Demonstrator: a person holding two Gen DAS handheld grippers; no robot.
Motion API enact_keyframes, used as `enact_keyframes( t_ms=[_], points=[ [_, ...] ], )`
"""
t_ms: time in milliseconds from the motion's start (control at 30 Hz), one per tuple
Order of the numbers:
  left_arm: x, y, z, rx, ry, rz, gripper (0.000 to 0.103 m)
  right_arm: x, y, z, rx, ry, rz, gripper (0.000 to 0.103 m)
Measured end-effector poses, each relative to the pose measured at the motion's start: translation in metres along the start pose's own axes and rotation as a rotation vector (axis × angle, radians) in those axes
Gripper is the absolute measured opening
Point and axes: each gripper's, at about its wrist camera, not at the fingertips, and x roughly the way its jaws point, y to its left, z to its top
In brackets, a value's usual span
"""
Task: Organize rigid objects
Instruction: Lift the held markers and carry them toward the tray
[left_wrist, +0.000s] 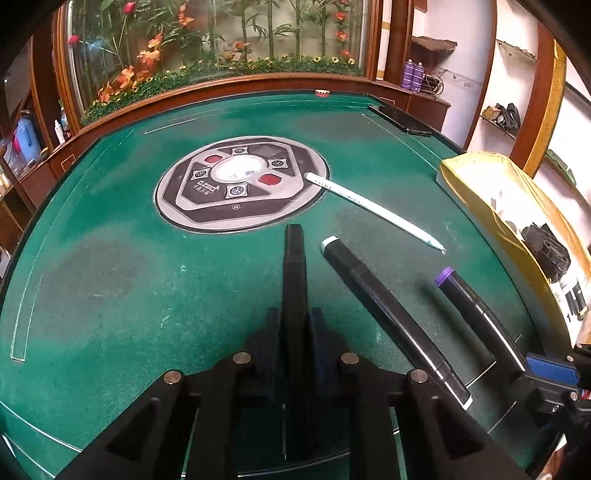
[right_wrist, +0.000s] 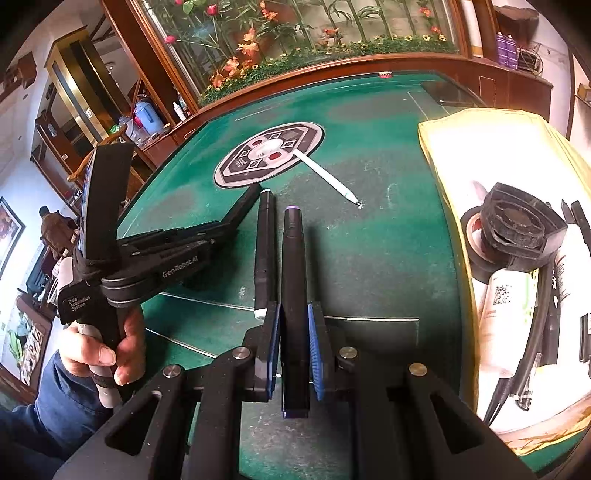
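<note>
Green felt covers the table (left_wrist: 110, 258); left tongs (left_wrist: 294, 325) pinch a black marker (left_wrist: 293, 266), right tongs (right_wrist: 294, 347) pinch a purple-capped marker (right_wrist: 294, 258). Next, probably, each carries to the yellow-lined box (right_wrist: 443, 147) at three o'clock.

Left gripper (left_wrist: 294, 325): jaws nearly closed, clamped on a black marker (left_wrist: 293, 280) that runs out forward between the fingers; pointed steeply down at the table. In the right wrist view it sits at left, held by a bare hand (right_wrist: 110, 354) wrapped round the handle, blue sleeve (right_wrist: 62, 402) below.

Right gripper (right_wrist: 294, 332): jaws nearly closed, blue pads (right_wrist: 317, 354) pressed on a purple-capped marker (right_wrist: 293, 266); also angled steeply down. Its holding hand not visible.
</note>
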Motion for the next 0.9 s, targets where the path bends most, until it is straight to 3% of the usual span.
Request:
enact_keyframes(
  t_ms=[900],
  points=[
    [-0.031, 0.000, 0.002, 0.002, -0.139, 0.065, 0.015, -0.011, 0.005, 0.003, -0.003, -0.041, -0.022, 0.014]
  ],
)
